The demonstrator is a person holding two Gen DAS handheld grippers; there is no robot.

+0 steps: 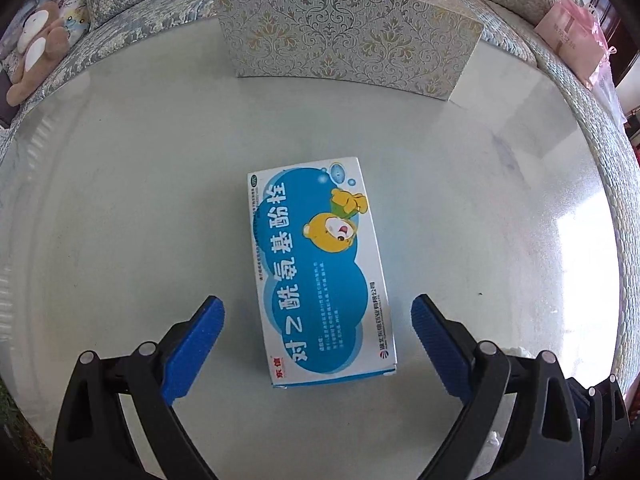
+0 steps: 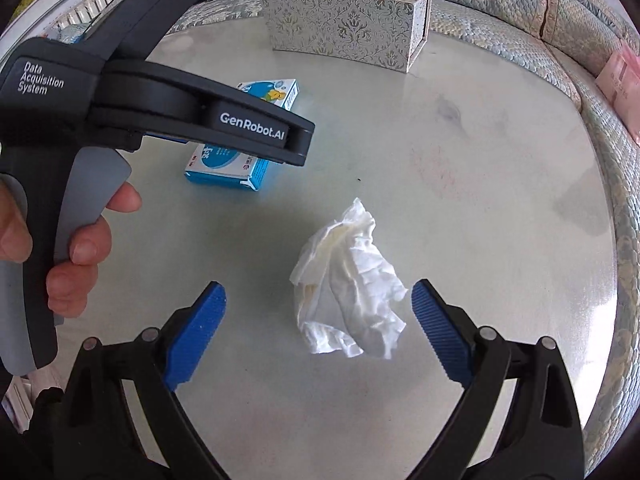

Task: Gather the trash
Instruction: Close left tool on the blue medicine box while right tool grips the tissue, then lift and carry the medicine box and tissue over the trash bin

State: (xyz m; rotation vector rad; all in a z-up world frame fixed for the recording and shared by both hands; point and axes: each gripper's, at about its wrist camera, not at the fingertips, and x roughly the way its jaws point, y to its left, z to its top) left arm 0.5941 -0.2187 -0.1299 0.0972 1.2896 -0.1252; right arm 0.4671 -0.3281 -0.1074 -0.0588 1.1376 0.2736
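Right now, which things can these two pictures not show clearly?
- Medicine box: in the right wrist view the left gripper's body covers its middle.
- Crumpled tissue: in the left wrist view only a sliver shows behind the gripper's finger.
- Patterned tissue box: contents hidden by its walls.
- Pink package: cut off by the edge.

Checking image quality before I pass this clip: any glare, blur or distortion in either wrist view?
Left wrist: strong fisheye bending, window glare on the table at right, medicine box print sharp. Right wrist: same distortion, glare at right, crumpled tissue sharp, no motion blur.
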